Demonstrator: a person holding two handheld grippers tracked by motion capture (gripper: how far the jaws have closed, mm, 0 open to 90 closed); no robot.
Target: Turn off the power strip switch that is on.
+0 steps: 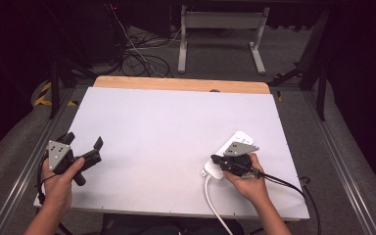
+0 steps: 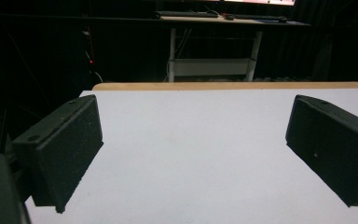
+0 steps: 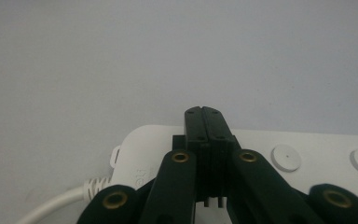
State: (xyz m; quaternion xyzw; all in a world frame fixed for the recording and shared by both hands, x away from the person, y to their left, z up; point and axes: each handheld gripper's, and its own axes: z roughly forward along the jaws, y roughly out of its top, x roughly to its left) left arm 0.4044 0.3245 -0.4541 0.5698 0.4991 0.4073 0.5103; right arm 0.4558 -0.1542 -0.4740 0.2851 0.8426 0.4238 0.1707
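A white power strip [image 1: 238, 138] lies on the white table sheet [image 1: 176, 122] at the right, its white cord [image 1: 213, 201] trailing off the front edge. My right gripper [image 1: 215, 159] is over the strip's cord end, held by a hand. In the right gripper view its jaws stand pressed together, the tips [image 3: 203, 112] over the strip's [image 3: 307, 144] near edge, with nothing seen between them. Round white buttons [image 3: 285, 157] sit on the strip beside the jaws. My left gripper [image 1: 84, 140] is at the table's left edge. In its own view it [image 2: 193, 123] is wide open over bare sheet.
The wooden table edge [image 1: 181, 84] shows behind the sheet. Beyond it stand a white desk frame [image 1: 220, 29] and a tangle of cables [image 1: 142, 54] on the floor. Metal rails [image 1: 342, 161] run along both sides of the table.
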